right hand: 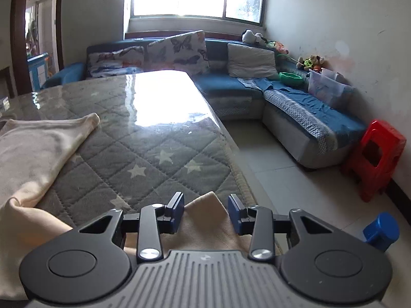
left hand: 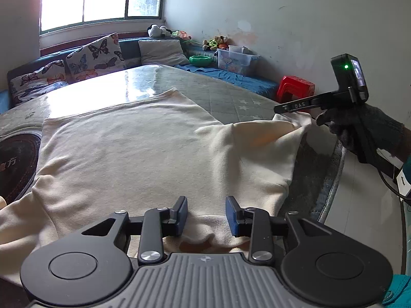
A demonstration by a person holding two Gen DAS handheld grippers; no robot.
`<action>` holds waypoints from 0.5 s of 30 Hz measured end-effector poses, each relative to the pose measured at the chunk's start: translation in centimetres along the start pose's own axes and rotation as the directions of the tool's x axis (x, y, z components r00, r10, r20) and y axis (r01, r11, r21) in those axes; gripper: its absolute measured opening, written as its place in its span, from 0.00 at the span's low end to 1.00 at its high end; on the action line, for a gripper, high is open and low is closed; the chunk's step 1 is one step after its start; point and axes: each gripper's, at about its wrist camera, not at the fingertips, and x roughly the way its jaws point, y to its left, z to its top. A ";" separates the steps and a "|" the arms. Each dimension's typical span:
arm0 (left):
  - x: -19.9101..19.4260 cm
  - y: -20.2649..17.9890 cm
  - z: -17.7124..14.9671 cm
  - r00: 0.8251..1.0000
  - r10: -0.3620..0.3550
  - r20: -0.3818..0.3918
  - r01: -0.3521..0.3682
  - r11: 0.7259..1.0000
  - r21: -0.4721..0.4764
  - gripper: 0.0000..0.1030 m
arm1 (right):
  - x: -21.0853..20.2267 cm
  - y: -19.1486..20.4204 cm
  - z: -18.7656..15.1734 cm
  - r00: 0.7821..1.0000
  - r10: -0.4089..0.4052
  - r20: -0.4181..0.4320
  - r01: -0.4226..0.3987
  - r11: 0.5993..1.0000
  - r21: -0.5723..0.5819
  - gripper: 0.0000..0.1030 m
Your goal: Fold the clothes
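One gloved hand, left view only.

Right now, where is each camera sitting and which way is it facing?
Left wrist: on the left gripper, angled down over the cream garment toward the window; its open fingers show, plus the gloved hand with the right gripper.
Right wrist: on the right gripper, at the table edge, facing window and sofa; a cloth corner lies between its fingers.
Shared: garment, table, sofa, red stool.
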 end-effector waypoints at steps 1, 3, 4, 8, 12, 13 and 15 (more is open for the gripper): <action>0.0 0.0 0.0 1.000 0.001 0.000 -0.001 1.000 0.002 0.37 | 0.1 -0.1 0.0 1.000 0.020 -0.003 -0.020 1.000 0.010 0.31; 0.0 -0.1 -0.1 1.000 0.001 0.001 -0.001 1.000 0.007 0.38 | -0.1 0.2 -0.3 0.999 0.043 -0.006 -0.043 0.999 0.014 0.14; 0.0 -0.1 -0.1 1.000 0.001 0.001 -0.001 1.000 0.009 0.38 | -0.4 0.9 -0.2 1.000 0.024 -0.001 -0.024 1.000 -0.014 0.13; -0.1 0.0 -0.2 1.000 -0.003 0.001 0.003 1.000 0.014 0.39 | -2.4 1.2 0.1 0.991 -0.095 0.098 0.097 0.995 -0.007 0.11; 0.0 -0.2 -0.2 1.000 -0.004 0.002 0.004 1.000 0.021 0.41 | -1.6 0.2 -0.1 0.985 -0.149 0.085 0.148 0.989 0.021 0.24; 0.0 -0.2 -0.2 1.000 -0.004 0.003 0.003 1.000 0.021 0.41 | -1.2 -0.1 -0.3 0.985 -0.155 0.076 0.153 0.988 0.036 0.26; 0.0 -0.2 -0.2 1.000 -0.004 0.004 0.004 1.000 0.020 0.42 | -2.1 -0.3 -0.6 0.984 -0.151 0.097 0.145 0.987 0.065 0.27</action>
